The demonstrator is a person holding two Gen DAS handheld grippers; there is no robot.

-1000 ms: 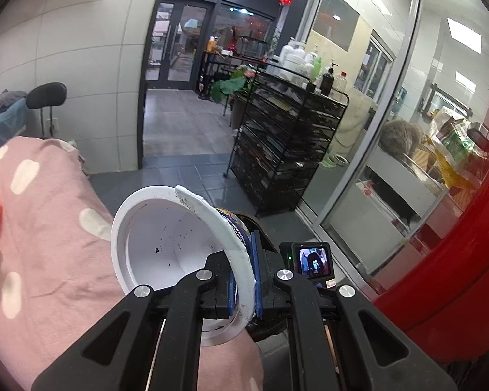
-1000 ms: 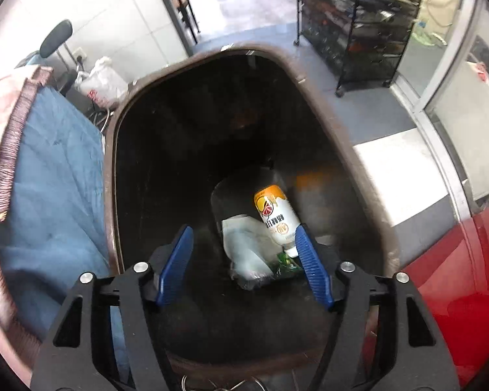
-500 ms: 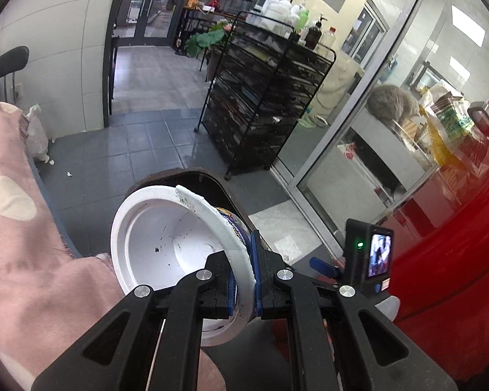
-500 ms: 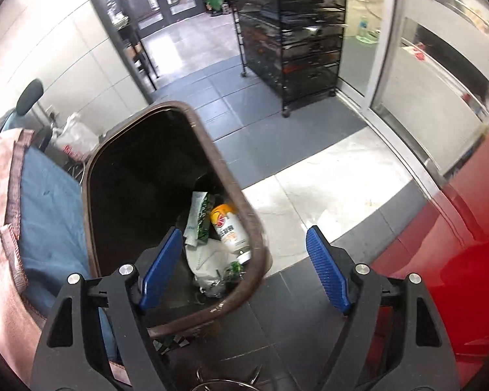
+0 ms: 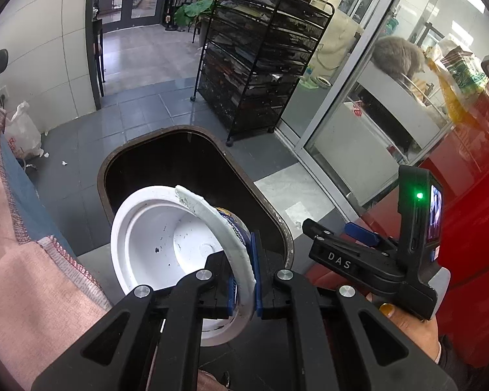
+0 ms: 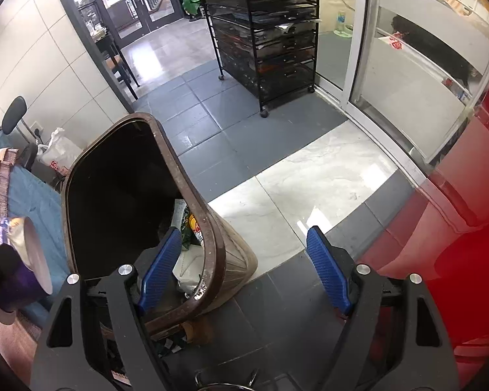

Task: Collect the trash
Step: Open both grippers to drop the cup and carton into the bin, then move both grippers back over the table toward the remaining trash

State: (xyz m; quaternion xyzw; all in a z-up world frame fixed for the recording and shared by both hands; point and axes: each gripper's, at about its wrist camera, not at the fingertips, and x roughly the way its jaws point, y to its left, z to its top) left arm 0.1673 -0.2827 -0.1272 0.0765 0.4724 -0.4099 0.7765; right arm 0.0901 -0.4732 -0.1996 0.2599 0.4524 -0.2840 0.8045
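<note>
1. While I hold the left hand-held gripper (image 5: 243,277) above the brown trash bin (image 5: 277,218), its blue pads pinch the rim of a white plastic tub (image 5: 166,244), one pad inside the wall and one outside.
2. That tub hangs tilted, its open mouth facing the camera, partly over the bin's dark opening. A few dark specks cling to its white inside; a printed label wraps the outside.
3. From the right wrist view the same tub (image 6: 22,254) shows at the left edge, beside the bin, its purple label visible.
4. My right hand-held gripper (image 6: 244,270) is spread wide and holds nothing. Its left pad sits over the bin's rim (image 6: 208,228), its right pad over the grey floor tiles (image 6: 231,137).
5. Inside the bin I see a bottle with an orange and white label (image 6: 195,228) and some pale wrappers.
6. I judge the tub light and thin-walled, likely to flex under pressure. The rolled rim is the stiffest place to grip, as now; smooth plastic could slip if I loosen too early.
7. A black wire rack (image 5: 260,58) on castors stands well beyond the bin.
</note>
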